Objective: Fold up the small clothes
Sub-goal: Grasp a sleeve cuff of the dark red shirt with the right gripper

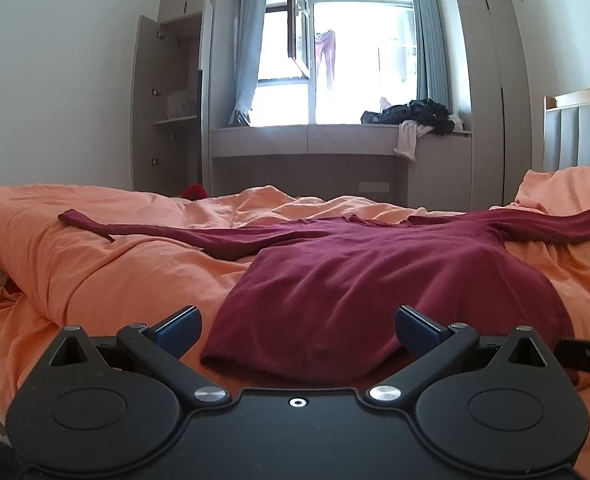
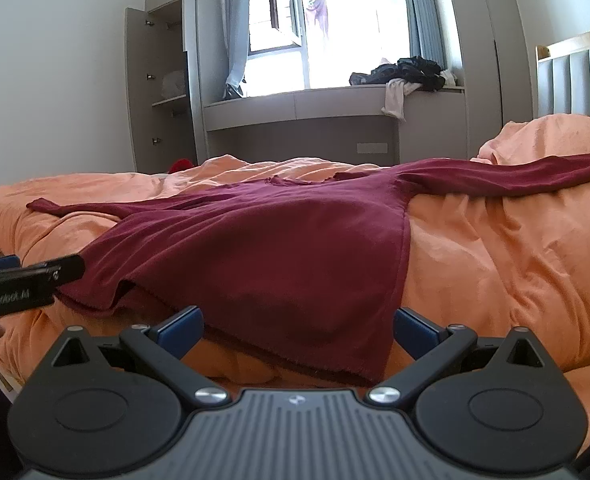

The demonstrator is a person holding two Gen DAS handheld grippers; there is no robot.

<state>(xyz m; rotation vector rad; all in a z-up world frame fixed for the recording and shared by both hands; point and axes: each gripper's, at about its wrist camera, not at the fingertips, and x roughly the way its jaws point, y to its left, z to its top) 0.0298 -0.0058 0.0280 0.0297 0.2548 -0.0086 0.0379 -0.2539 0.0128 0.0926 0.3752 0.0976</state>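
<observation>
A dark red long-sleeved top (image 1: pixel 375 280) lies spread flat on an orange duvet (image 1: pixel 115 280) that covers the bed. Both sleeves extend outward — one toward the left edge of the bed, one toward the pillow end on the right. The neckline points away from the cameras, toward the window (image 1: pixel 355 68); the hem lies nearest to both tongs.

The left tongs (image 1: pixel 298 326) stand wide open, with the blue fingertips (image 1: pixel 179 326) on either side of the hem's left corner. Nothing is gripped. In the right wrist view, the left tongs (image 2: pixel 69 266) appear from the side at the left edge, just beside the hem; contact cannot be confirmed.

The right tongs (image 2: pixel 298 326) also stand wide open and empty. The hem's right corner lies between the blue fingertips (image 2: pixel 415 328), slightly raised off the duvet.

Behind the bed: an open wardrobe (image 1: pixel 171 96), a window ledge carrying a heap of dark clothes (image 1: pixel 415 114), and a padded headboard (image 1: pixel 579 136) at the right.
</observation>
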